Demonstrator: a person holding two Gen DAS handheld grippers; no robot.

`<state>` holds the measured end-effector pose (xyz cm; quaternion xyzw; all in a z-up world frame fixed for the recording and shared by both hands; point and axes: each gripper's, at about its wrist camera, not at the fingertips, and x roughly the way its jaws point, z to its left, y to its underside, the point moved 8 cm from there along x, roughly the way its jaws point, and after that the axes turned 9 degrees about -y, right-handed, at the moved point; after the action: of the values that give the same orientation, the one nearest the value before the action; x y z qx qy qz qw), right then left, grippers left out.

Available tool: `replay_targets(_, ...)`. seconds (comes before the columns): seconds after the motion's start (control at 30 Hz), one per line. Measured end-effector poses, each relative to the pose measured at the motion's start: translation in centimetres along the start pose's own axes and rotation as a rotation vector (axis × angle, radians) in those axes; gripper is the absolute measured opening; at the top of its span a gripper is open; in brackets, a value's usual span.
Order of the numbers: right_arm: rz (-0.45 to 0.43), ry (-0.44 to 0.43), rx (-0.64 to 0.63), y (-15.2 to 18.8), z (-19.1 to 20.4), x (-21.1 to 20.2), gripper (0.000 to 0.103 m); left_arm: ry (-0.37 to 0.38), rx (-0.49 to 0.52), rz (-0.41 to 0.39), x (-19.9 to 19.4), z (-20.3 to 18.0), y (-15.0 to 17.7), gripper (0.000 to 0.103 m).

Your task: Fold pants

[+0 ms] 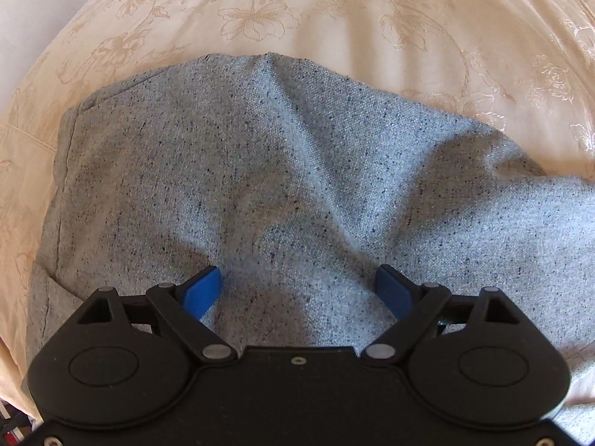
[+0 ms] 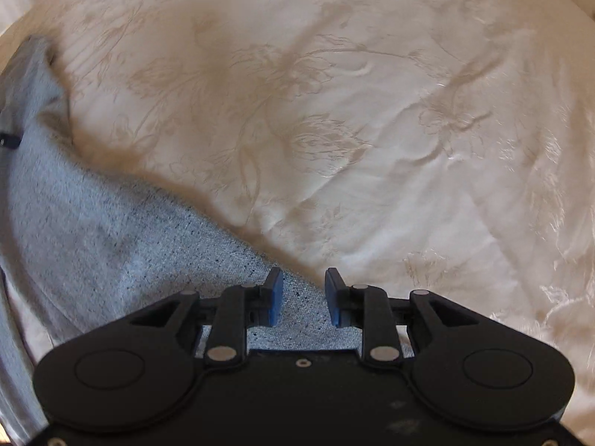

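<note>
- A cream bedspread (image 1: 427, 37) fills the upper half of the left wrist view and most of the right wrist view. It is a smooth, slightly shiny cloth woven with large pale flower outlines, and shallow wrinkles run across it.
- The pants (image 1: 279, 186) lie on the bedspread. In the left wrist view they cover the centre and lower frame as a broad mound of light grey fabric flecked with dark specks. A raised seam runs down from the upper centre, a stitched edge follows the left side, and soft creases fan outward.
- In the right wrist view the same grey fabric enters from the left edge and narrows to a point at the lower centre, with its diagonal edge crossing the frame.
- The left gripper (image 1: 299, 293), black with blue pads, sits at the bottom centre of its view. Its jaws stand wide apart just above the cloth and grip nothing.
- The right gripper (image 2: 304, 297), at the bottom centre of its view, has jaws about half open. The tip of the grey cloth shows in the gap between them, but the pads do not press on it.
- The step looks like an in-between moment of the fold, with both grippers free over the garment.
- The next move likely calls for closing each gripper on an edge or corner, pinching through all layers so the soft cloth lifts evenly.
</note>
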<state>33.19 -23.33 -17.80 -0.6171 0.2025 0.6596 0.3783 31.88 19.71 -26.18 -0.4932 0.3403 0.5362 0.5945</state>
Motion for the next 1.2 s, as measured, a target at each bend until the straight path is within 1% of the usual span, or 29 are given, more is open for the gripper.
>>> replay_targets(0.1, 0.06, -0.049, -0.124, -0.3, 0.6, 2.0, 0.03, -0.006, -0.022, 0.015, -0.4, 0.0, 0.6, 0.09)
replay_targets(0.17, 0.083, -0.066, -0.168, -0.5, 0.5, 2.8, 0.031, -0.013, -0.02, 0.016, -0.9, -0.2, 0.8, 0.087)
replay_targets(0.23, 0.106, -0.103, -0.181, -0.5, 0.5, 3.5, 0.034, -0.007, -0.011, 0.011, -1.9, -0.7, 0.8, 0.082)
replay_targets(0.33, 0.138, -0.171, -0.141, -0.9, 0.4, 4.4, 0.035, 0.011, -0.003, -0.022, -3.8, -1.0, -0.1, 0.082)
replay_targets(0.37, 0.151, -0.179, -0.1, -0.9, 0.2, 4.3, 0.031, 0.019, -0.002, -0.035, -4.6, -1.1, -0.4, 0.082)
replay_targets(0.4, 0.163, -0.199, -0.052, -0.9, 0.0, 4.3, 0.021, 0.027, -0.003, -0.044, -5.1, -1.2, -1.0, 0.082)
replay_targets(0.43, 0.164, -0.221, -0.047, -0.7, 0.4, 3.9, 0.009, 0.04, -0.006, -0.054, -5.7, -1.4, -1.7, 0.082)
replay_targets(0.47, 0.147, -0.217, -0.075, -0.5, 0.8, 3.4, 0.005, 0.056, -0.013, -0.06, -6.2, -1.7, -2.5, 0.082)
replay_targets(0.53, 0.083, -0.182, -0.167, 0.4, 2.4, 1.5, 0.005, 0.092, -0.033, -0.055, -6.6, -2.2, -4.0, 0.082)
replay_targets(0.63, 0.004, -0.163, -0.226, 2.4, 4.7, -1.3, 0.005, 0.156, -0.091, -0.017, -6.2, -3.1, -6.8, 0.082)
replay_targets(0.73, -0.026, -0.126, -0.289, 5.1, 7.2, -3.1, 0.005, 0.173, -0.135, 0.035, -5.3, -3.7, -8.5, 0.082)
replay_targets(0.83, -0.046, -0.111, -0.305, 7.4, 9.0, -4.1, 0.005, 0.166, -0.145, 0.09, -4.2, -4.6, -9.5, 0.082)
replay_targets(0.93, -0.047, -0.088, -0.321, 9.0, 10.7, -3.1, 0.005, 0.15, -0.142, 0.116, -3.7, -5.2, -9.9, 0.082)
replay_targets(1.1, -0.057, -0.061, -0.32, 9.7, 12.4, -2.7, 0.005, 0.124, -0.136, 0.156, -2.7, -5.5, -9.9, 0.082)
replay_targets(1.2, -0.063, -0.049, -0.304, 9.7, 12.2, -2.9, 0.005, 0.095, -0.111, 0.198, -1.4, -6.1, -9.6, 0.082)
